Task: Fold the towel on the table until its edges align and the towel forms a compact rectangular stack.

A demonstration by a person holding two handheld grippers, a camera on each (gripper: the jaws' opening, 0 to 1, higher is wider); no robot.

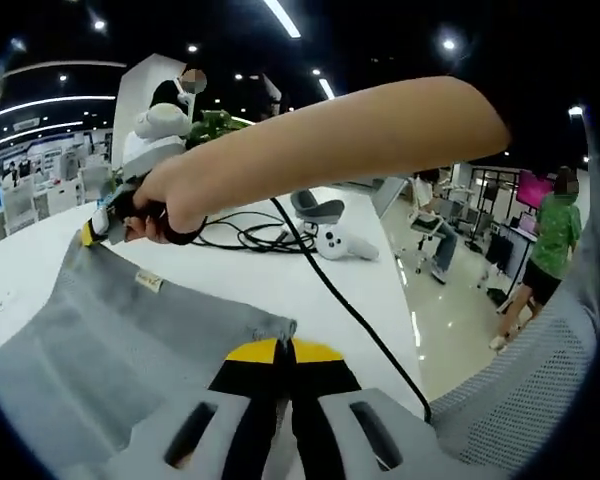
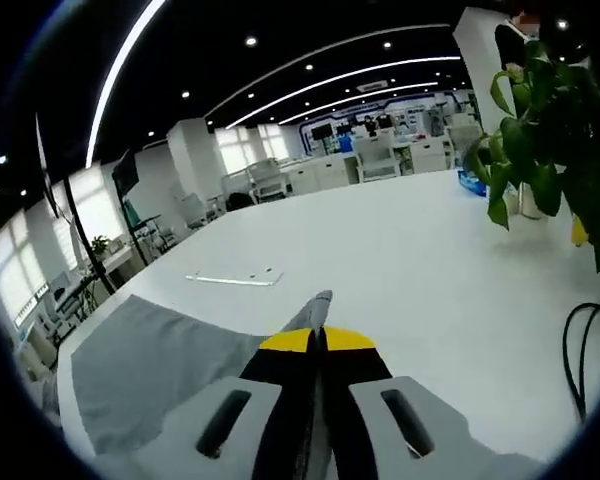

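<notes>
In the left gripper view, the left claw has its two yellow-tipped jaws pressed together on an edge of the gray towel. The towel spreads away from the claw across the white table. A small tag sits on the towel near its far edge. At the far corner of the towel, a person's hand holds the right claw, and that claw is on the towel's corner. The person's bare arm crosses the top of this view. Black cables lie on the table behind the towel, near a white controller. A person in a green shirt stands on the floor far off to the side.

In the right gripper view, the right claw has its jaws closed tight on a pointed bit of the towel, which sticks up just past the yellow tips. The rest of the towel lies flat on the table to one side of the claw. A thin white strip lies on the table past the towel. A green leafy plant stands at the far side, and a black cable loops close to the edge.
</notes>
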